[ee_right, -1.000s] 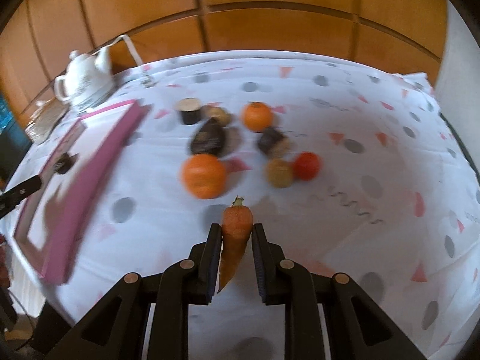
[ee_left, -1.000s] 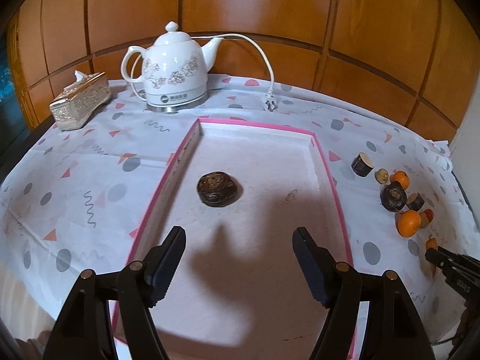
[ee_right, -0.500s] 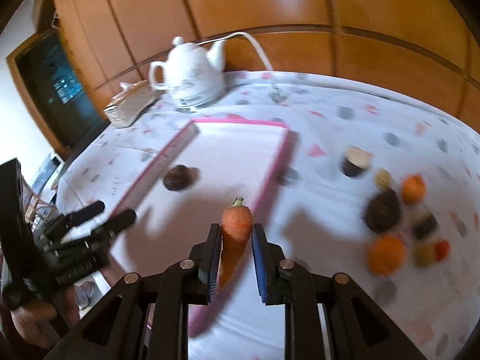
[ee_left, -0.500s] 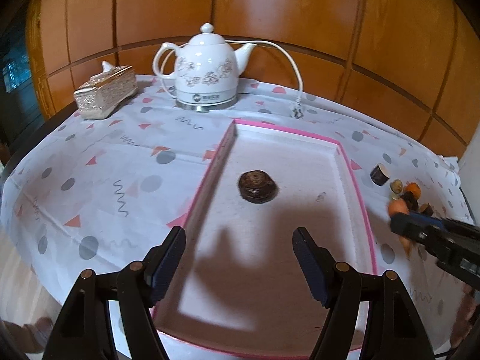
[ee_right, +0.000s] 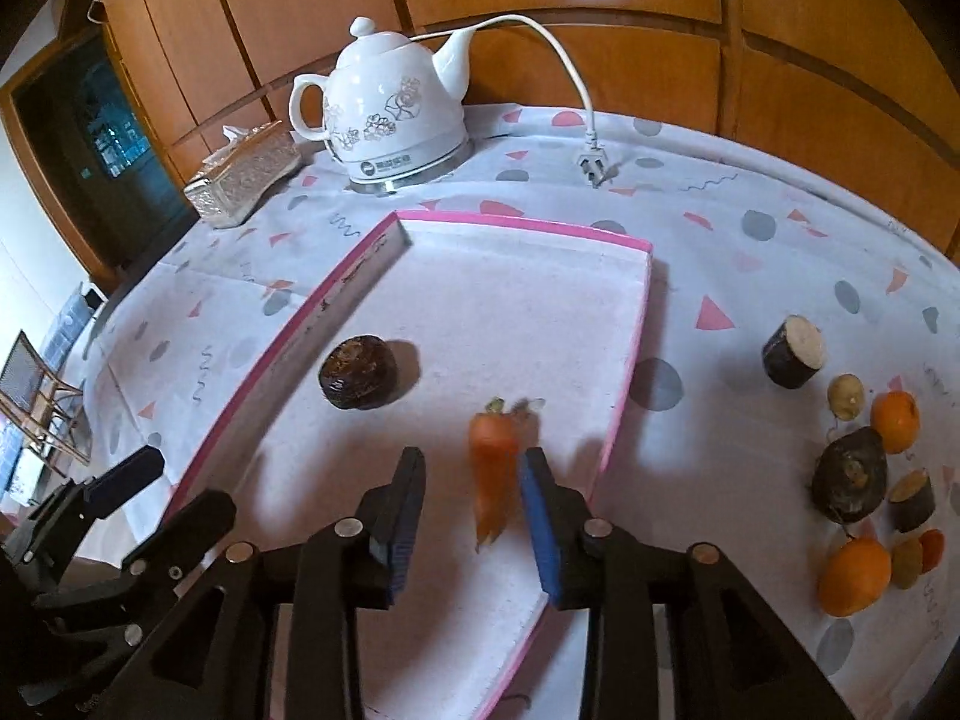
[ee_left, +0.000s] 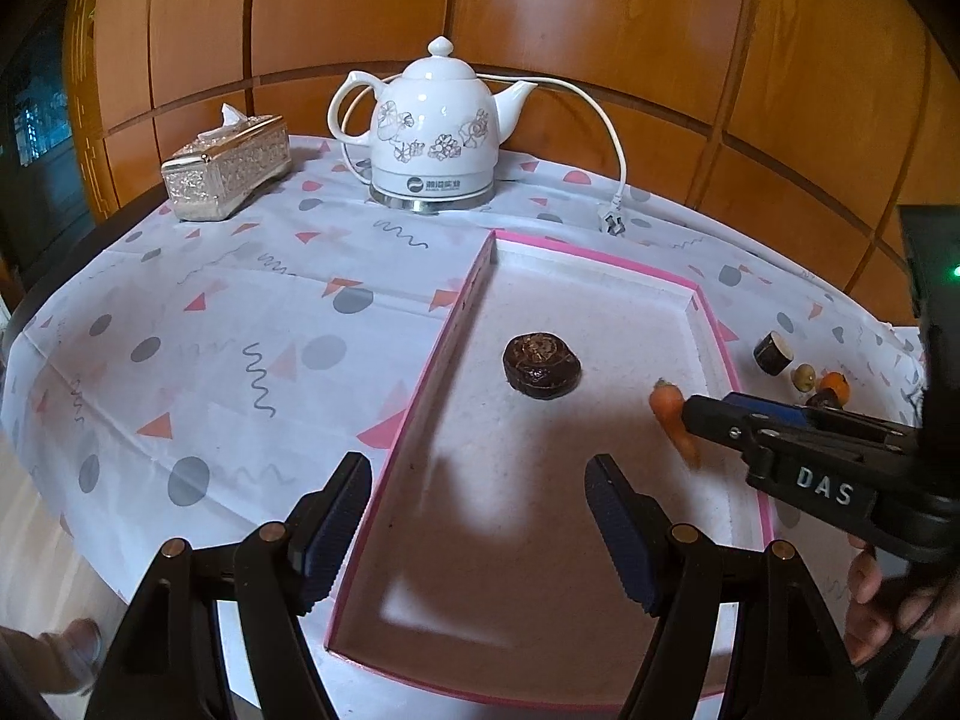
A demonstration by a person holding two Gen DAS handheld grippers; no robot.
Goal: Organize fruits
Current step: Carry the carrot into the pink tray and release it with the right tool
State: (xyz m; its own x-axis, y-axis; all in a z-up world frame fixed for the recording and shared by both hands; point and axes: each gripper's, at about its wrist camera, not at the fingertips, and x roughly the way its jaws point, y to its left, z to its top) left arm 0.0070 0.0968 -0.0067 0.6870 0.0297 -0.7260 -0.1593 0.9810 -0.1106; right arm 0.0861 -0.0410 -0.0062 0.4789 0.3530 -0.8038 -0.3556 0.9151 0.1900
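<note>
Pink-rimmed tray (ee_right: 630,348), carrot (ee_right: 493,468) near right edge

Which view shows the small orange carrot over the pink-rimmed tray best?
The right wrist view: the small orange carrot, slightly blurred, shows whole between the right gripper's opening jaws. In the left wrist view that gripper hides part of the carrot.

White kettle (ee_left: 433,131) seen far ahead of tongs on patterned cloth (ee_left: 228,324); tissue box (ee_left: 227,168) placed to its left, plug (ee_left: 612,221) to its right.
</note>
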